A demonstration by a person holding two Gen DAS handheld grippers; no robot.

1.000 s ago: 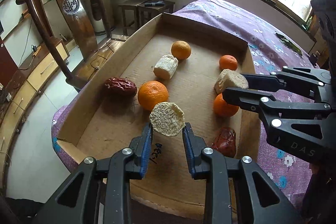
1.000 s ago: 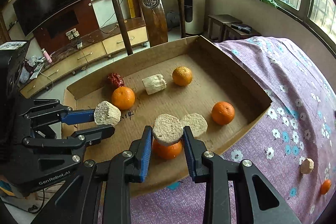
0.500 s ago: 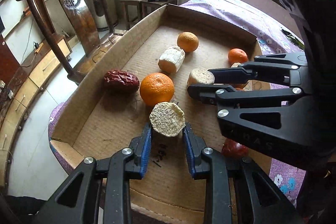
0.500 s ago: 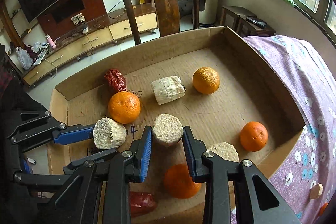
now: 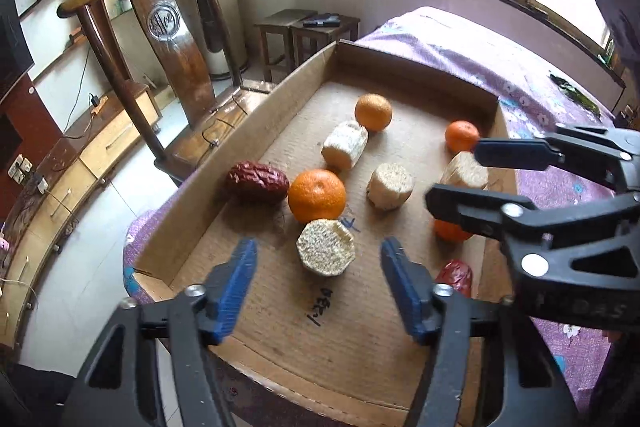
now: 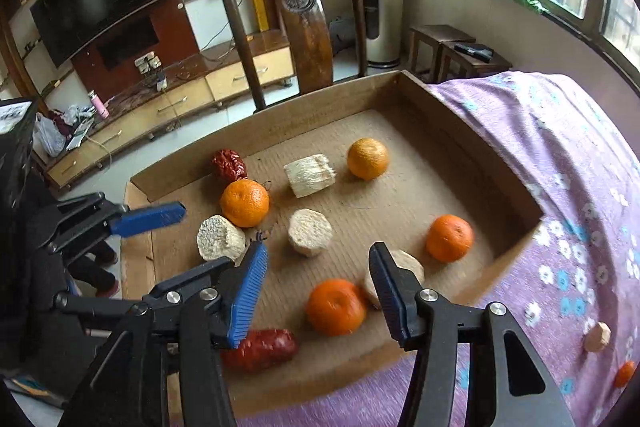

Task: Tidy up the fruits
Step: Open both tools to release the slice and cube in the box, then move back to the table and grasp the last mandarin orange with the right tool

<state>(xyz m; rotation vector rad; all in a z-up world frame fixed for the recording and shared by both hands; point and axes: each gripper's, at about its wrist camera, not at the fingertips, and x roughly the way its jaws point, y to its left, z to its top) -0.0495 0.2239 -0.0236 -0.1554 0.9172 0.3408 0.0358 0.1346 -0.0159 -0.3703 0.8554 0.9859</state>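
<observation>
Resting on tray [image 5: 280, 323], corn piece [image 5: 325, 252] between just-opened left gripper [image 5: 318, 287] jaws, untouched.

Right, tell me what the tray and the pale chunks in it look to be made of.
Tray: corrugated cardboard, matte brown, judging by the ribbed floor and raw cut walls. Pale chunks: seemingly fibrous plant matter, possibly cut cane or cob, with dry, rough, porous ends; can't confirm real or fake.

Black handwritten marks stand on the corrugated brown floor of the shallow cardboard tray [image 5: 280, 339], near its front edge; they seem to be digits but cannot be read with certainty. Blue pen scribbles beside the nearest orange are illegible. Raised letters "DAS" show faintly on the black plastic body of the right gripper [image 5: 452, 173]. A round carved emblem on the dark wooden chair back [image 5: 163, 21] is unreadable.
</observation>
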